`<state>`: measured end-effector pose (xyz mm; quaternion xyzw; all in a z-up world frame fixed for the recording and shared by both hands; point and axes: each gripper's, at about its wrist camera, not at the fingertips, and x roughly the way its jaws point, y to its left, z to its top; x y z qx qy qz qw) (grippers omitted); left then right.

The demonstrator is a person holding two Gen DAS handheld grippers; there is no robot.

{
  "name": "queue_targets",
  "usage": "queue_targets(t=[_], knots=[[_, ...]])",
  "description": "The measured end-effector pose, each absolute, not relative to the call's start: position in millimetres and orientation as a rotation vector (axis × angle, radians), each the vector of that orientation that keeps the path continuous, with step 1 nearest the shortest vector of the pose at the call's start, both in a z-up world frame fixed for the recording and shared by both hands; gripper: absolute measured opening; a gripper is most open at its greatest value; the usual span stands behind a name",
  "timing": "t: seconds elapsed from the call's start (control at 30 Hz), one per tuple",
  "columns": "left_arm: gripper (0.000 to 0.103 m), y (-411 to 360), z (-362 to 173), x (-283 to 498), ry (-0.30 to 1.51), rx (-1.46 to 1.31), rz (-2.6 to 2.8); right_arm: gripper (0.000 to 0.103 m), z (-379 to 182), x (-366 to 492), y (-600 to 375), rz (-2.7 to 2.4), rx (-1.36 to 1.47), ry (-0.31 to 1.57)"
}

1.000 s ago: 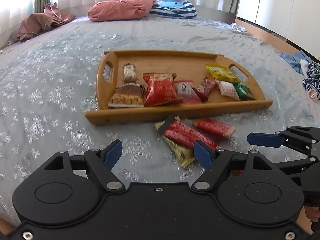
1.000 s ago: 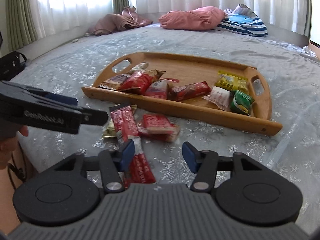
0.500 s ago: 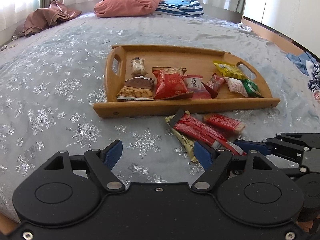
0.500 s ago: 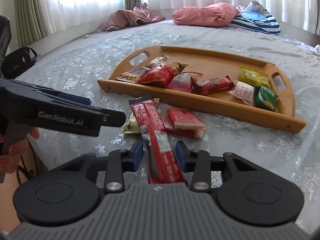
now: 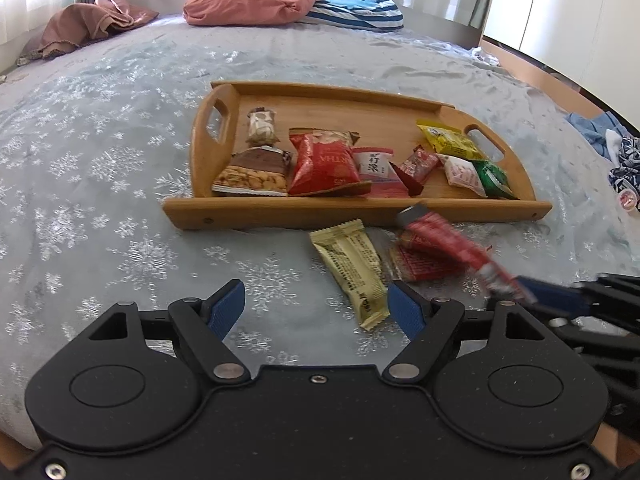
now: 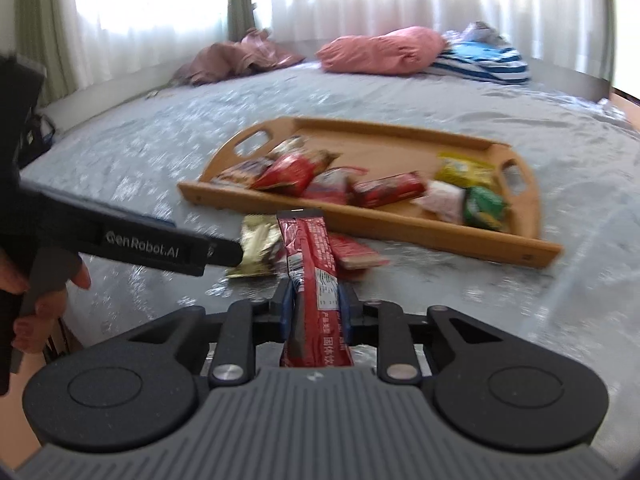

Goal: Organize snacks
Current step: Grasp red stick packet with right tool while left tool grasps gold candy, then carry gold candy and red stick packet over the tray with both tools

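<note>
A wooden tray (image 5: pixel 280 212) (image 6: pixel 440 236) on the bed holds several snack packets. My right gripper (image 6: pixel 314 312) is shut on a long red stick packet (image 6: pixel 310 264) and holds it lifted off the bed, pointing toward the tray; the packet shows blurred in the left wrist view (image 5: pixel 452 244). A pale yellow packet (image 5: pixel 352 268) (image 6: pixel 258 246) and a flat red packet (image 5: pixel 422 262) (image 6: pixel 354 254) lie on the bed in front of the tray. My left gripper (image 5: pixel 316 308) is open and empty, just short of the yellow packet.
The bed has a grey snowflake cover (image 5: pixel 100 208). A pink pillow (image 5: pixel 248 2), a striped pillow (image 5: pixel 360 10) and brown clothes (image 5: pixel 84 24) lie at the far end. Blue clothes (image 5: pixel 604 140) lie on the right. The bed edge is near me.
My right gripper closed on the long red stick packet and lifted it off the yellow packet. The left gripper moved a little closer to the loose packets, still open.
</note>
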<state>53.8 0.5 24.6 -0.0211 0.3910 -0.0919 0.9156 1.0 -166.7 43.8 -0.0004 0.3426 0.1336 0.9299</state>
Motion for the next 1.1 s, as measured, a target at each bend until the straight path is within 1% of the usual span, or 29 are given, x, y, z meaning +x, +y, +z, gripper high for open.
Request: queue_targets(t=[0.1, 0.17, 0.2, 0.23, 0.27, 0.33, 0.5, 0.57, 0.6, 0.67, 1.0, 1.07, 1.1], knots=[[0.073, -6, 22, 57, 0.809, -0.052, -0.198, 0.028, 51, -7, -179, 0.227, 0.024, 0.680], [0.067, -12, 20, 58, 0.803, -0.056, -0.201, 0.028, 53, -12, -186, 0.194, 0.032, 0.665], [0.066, -16, 19, 59, 0.801, -0.053, -0.200, 0.028, 54, -14, -188, 0.174, 0.026, 0.660], [0.062, -18, 17, 60, 0.798, -0.051, -0.198, 0.028, 53, -14, -191, 0.150, 0.021, 0.659], [0.055, -22, 16, 62, 0.794, -0.049, -0.196, 0.028, 52, -14, -192, 0.130, 0.020, 0.663], [0.047, -28, 13, 64, 0.789, -0.039, -0.189, 0.028, 49, -10, -197, 0.094, 0.037, 0.683], [0.039, -35, 12, 65, 0.780, -0.025, -0.193, 0.028, 43, -4, -206, 0.026, 0.051, 0.712], [0.033, -37, 13, 63, 0.775, -0.013, -0.193, 0.028, 41, -3, -208, 0.014, 0.058, 0.719], [0.033, -37, 13, 62, 0.774, -0.010, -0.192, 0.028, 40, -3, -208, 0.008, 0.062, 0.720], [0.027, -35, 15, 59, 0.770, -0.010, -0.192, 0.028, 38, -3, -209, 0.004, 0.067, 0.721], [0.028, -28, 16, 54, 0.772, -0.010, -0.191, 0.029, 32, 2, -208, -0.003, 0.073, 0.736], [0.031, -28, 14, 54, 0.773, -0.012, -0.190, 0.029, 31, 3, -207, -0.005, 0.075, 0.742], [0.036, -27, 13, 54, 0.771, -0.019, -0.189, 0.029, 30, 3, -207, -0.005, 0.078, 0.745]])
